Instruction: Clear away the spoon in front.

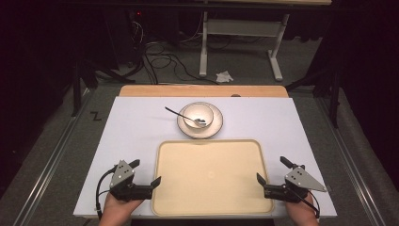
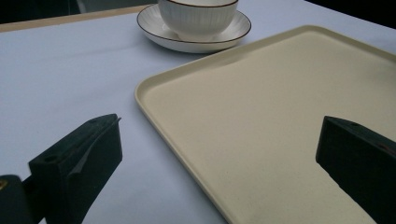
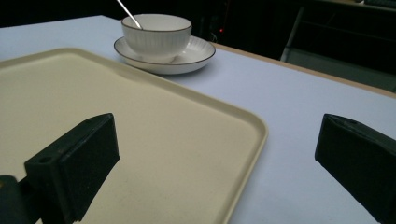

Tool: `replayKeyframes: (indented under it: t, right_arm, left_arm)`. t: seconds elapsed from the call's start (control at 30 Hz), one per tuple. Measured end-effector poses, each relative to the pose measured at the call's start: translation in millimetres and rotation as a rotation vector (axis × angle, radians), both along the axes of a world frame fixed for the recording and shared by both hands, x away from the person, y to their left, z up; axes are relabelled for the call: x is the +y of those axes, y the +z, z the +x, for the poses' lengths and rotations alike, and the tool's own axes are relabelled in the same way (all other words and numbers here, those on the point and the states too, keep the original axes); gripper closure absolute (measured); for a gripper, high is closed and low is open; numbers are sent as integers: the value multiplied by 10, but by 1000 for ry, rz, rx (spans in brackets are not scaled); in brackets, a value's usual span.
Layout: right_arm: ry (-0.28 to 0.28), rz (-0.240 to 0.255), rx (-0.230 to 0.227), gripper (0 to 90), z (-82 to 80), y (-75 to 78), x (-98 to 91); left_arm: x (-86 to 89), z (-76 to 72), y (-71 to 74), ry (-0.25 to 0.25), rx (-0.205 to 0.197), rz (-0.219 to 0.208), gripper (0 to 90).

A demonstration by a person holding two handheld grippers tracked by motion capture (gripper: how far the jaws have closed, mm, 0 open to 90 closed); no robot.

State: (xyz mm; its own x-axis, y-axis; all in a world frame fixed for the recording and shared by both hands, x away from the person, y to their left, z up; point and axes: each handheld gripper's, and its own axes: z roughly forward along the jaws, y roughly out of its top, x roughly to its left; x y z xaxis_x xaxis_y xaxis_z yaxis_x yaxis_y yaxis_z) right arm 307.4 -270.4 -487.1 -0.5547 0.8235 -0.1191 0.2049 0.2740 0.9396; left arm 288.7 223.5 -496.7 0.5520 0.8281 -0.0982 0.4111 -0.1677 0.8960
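- The tray (image 1: pixel 212 176) lies flat on the near half of the table (image 1: pixel 136 122), centred between my two grippers. It is empty.
- Left gripper (image 1: pixel 145 173): jaws wide apart, nothing held. In the left gripper view the tray's left rim (image 2: pixel 154 116) runs between the jaws, one jaw over the table and one over the tray floor; no pad is touching.
- Right gripper (image 1: pixel 274 171): jaws equally wide, nothing held. The right gripper view shows the tray's right rim (image 3: pixel 254 135) bracketed the same way.
- Step in hand, as I judge it: approach to a two-handed grasp of the tray. Both tools are lined up on opposite edges, not yet closed.
- Next move calls for lowering each tool until the rim sits between the pads, then closing both together and keeping the tray level.
- Just beyond the tray stands a saucer (image 1: pixel 214 129) carrying a bowl (image 1: pixel 198 116). A spoon (image 1: pixel 181 115) rests in the bowl, handle leaning out over the rim toward the left.
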Motion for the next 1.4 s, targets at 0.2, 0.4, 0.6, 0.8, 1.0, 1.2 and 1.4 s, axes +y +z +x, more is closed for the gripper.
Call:
replayKeyframes:
  t: [0.2,0.4,0.6,0.8,1.0,1.2,1.4]
  right_arm:
    - [15,2,-23,4,-40,43,-74]
    - [2,3,-21,4,-57,69,-91]
    - [4,6,-6,4,-51,65,-82]
    - [3,18,-5,5,-63,60,-108]
    - [-8,17,-3,4,-51,57,-122]
    - [-7,38,-24,5,-51,67,-124]
    - [1,43,-31,5,-40,88,-129]
  left_arm:
    - [32,17,-42,19,33,-3,23]
    - [54,-21,-13,22,10,-15,31]
    - [85,-29,9,14,14,-31,55]
    - [61,-41,27,23,5,-22,35]
    - [32,-43,42,28,5,-24,26]
    - [-32,-38,139,61,-21,-9,12]
    - [-95,66,188,65,-13,19,1]
